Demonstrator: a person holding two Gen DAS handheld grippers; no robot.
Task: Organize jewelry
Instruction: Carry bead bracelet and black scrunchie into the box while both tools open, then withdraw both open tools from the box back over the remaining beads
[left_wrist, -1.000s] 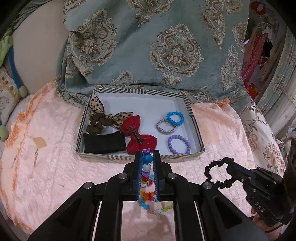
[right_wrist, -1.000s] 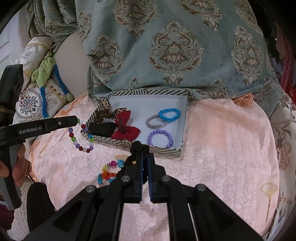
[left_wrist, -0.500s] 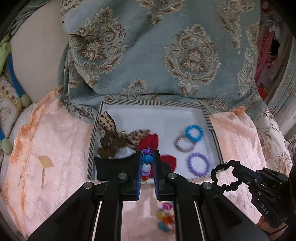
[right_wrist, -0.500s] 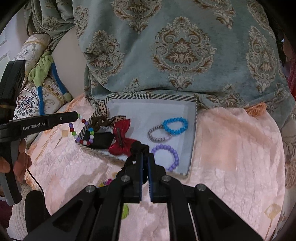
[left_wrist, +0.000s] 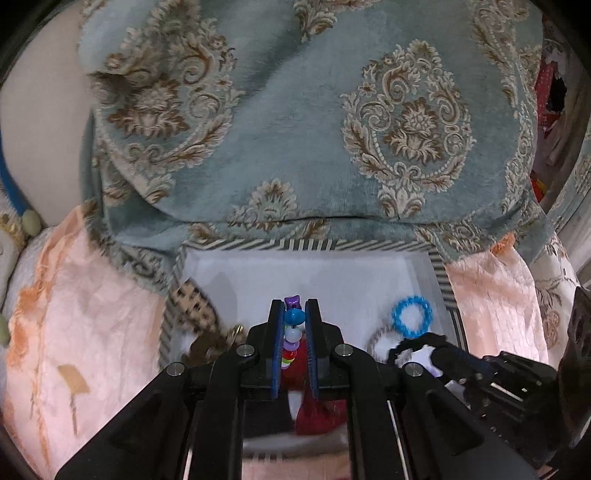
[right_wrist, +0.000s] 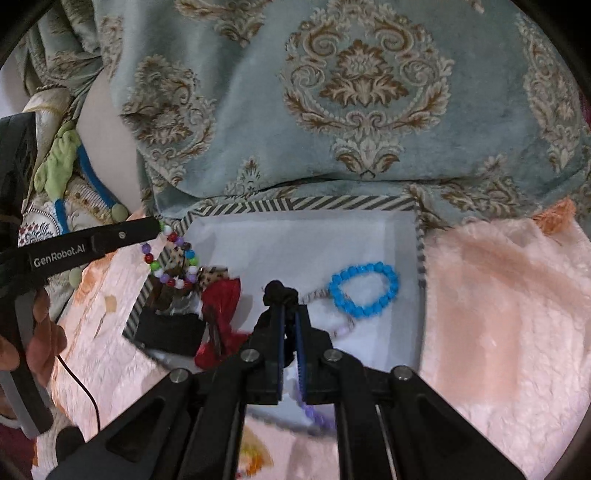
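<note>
the left gripper (right_wrist: 159, 228) carried the white lettering "genrobot.ai" along its side. its jaws were pressed together on a multicolored bead bracelet (left_wrist: 292, 334), whose loop hung over the left edge of the striped tray (right_wrist: 303, 204) in the right wrist view. the right gripper (right_wrist: 290, 314) was pinched shut on a black beaded bracelet (right_wrist: 279, 291) above the tray's white floor. inside the tray lay a blue bead bracelet (right_wrist: 364, 290) touching a silvery bracelet (right_wrist: 314, 295), a red bow (right_wrist: 221, 299), a black pouch (right_wrist: 170, 332) and a leopard-print bow (left_wrist: 195, 304). the tray sat on a peach bedspread (right_wrist: 498, 295), its far rim against a teal damask blanket (right_wrist: 332, 110).
</note>
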